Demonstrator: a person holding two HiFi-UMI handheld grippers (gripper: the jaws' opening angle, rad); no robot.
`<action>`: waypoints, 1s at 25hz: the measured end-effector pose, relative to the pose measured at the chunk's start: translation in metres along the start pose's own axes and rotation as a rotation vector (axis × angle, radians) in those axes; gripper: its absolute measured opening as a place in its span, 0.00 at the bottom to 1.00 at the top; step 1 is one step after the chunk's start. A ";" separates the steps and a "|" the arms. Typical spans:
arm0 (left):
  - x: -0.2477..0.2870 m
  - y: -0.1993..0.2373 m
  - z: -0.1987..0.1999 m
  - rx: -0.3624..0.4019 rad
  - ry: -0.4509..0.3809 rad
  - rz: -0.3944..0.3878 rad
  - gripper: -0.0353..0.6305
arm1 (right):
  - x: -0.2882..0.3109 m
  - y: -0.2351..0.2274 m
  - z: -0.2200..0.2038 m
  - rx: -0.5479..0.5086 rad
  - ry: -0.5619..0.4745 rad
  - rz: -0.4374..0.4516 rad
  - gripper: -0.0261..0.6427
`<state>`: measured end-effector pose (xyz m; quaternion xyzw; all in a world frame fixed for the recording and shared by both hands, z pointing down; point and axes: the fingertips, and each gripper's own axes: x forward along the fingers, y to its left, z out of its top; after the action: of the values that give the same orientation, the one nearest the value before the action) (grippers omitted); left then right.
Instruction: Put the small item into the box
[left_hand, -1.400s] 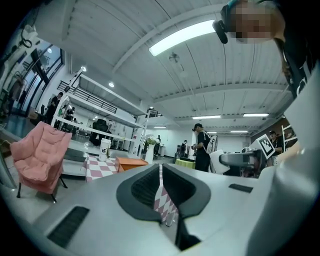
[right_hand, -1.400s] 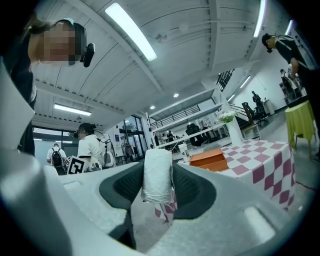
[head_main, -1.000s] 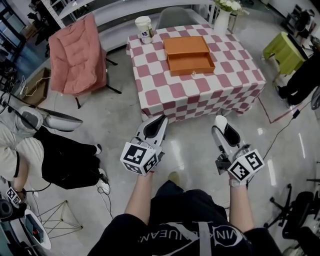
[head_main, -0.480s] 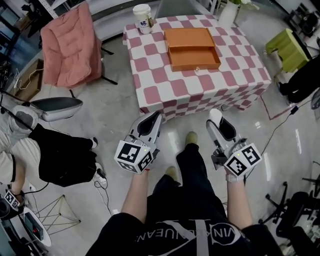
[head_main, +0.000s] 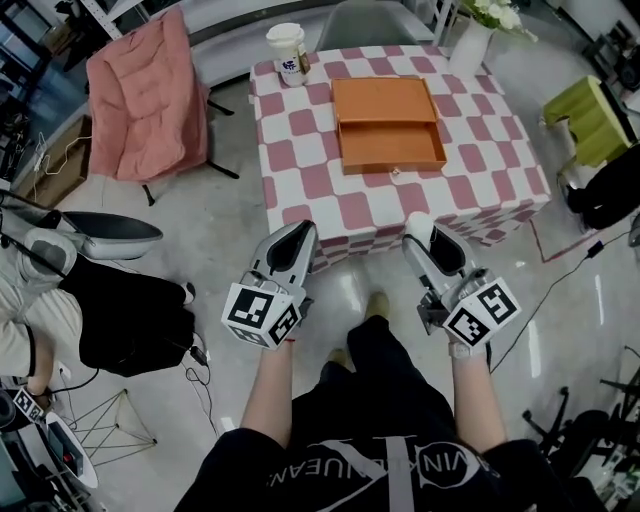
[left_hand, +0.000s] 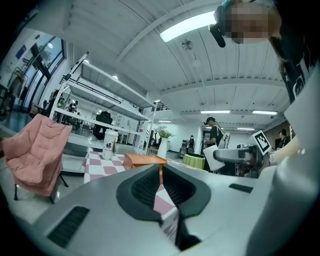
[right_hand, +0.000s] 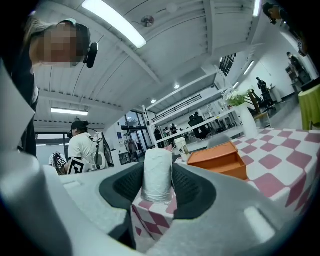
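Note:
An open orange box (head_main: 391, 146) with its lid (head_main: 379, 99) behind it lies on a pink-and-white checkered table (head_main: 300, 170); it also shows as the orange box (left_hand: 142, 160) and the orange box (right_hand: 220, 158) in the gripper views. My right gripper (head_main: 419, 226) is held over the floor just short of the table's near edge, shut on a small white roll (right_hand: 157, 174) that stands upright between the jaws. My left gripper (head_main: 298, 236) is level with it, also short of the table, its jaws together with nothing between them.
A paper cup (head_main: 287, 52) stands at the table's far left corner, a white vase with flowers (head_main: 470, 45) at the far right. A pink chair (head_main: 145, 100) is left of the table, a green stool (head_main: 587, 112) right. A seated person (head_main: 90, 310) and cables are on the floor.
I have stepped closer to the table, so its near edge now lies just ahead of both grippers. Each gripper keeps the same closure; the white roll stays in the right one.

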<state>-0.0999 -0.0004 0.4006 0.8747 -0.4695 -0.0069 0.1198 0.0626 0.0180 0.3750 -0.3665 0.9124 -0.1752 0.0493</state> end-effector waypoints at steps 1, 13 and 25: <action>0.008 -0.002 0.000 0.002 0.002 -0.002 0.09 | 0.002 -0.008 0.002 0.005 0.001 0.003 0.30; 0.085 0.002 0.005 0.004 0.015 0.022 0.09 | 0.032 -0.077 0.022 0.024 0.030 0.064 0.30; 0.117 0.008 0.001 0.018 0.056 0.091 0.09 | 0.052 -0.114 0.024 0.064 0.062 0.132 0.30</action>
<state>-0.0407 -0.1013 0.4132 0.8533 -0.5055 0.0275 0.1252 0.1042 -0.1006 0.3954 -0.2980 0.9297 -0.2117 0.0442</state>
